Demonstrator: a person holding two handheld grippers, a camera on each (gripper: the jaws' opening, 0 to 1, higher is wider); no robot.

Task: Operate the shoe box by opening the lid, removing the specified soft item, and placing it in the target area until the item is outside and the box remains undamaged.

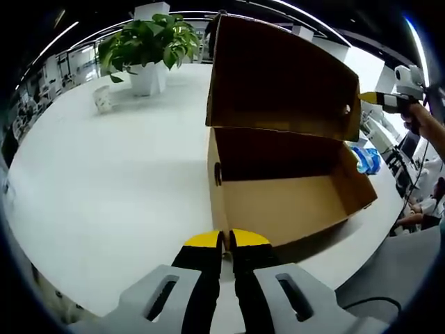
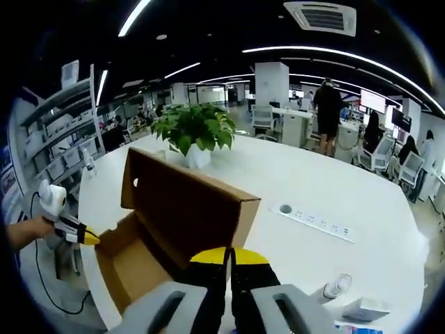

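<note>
My left gripper (image 1: 226, 240) is clenched on nothing, its yellow tips just in front of the shoe box (image 1: 285, 195) on the white table (image 1: 104, 188). Lid (image 1: 278, 73) stands open and upright; what I can see of the inside is bare cardboard. My right gripper (image 2: 228, 256) is clenched too, above the lid's edge (image 2: 188, 202). Potted plant (image 2: 195, 132) behind the box, power strip (image 2: 316, 221) to its side.

My white table (image 1: 104, 188) carries the open shoe box (image 1: 278, 188) near its edge and a potted plant (image 1: 148, 49) farther in.
</note>
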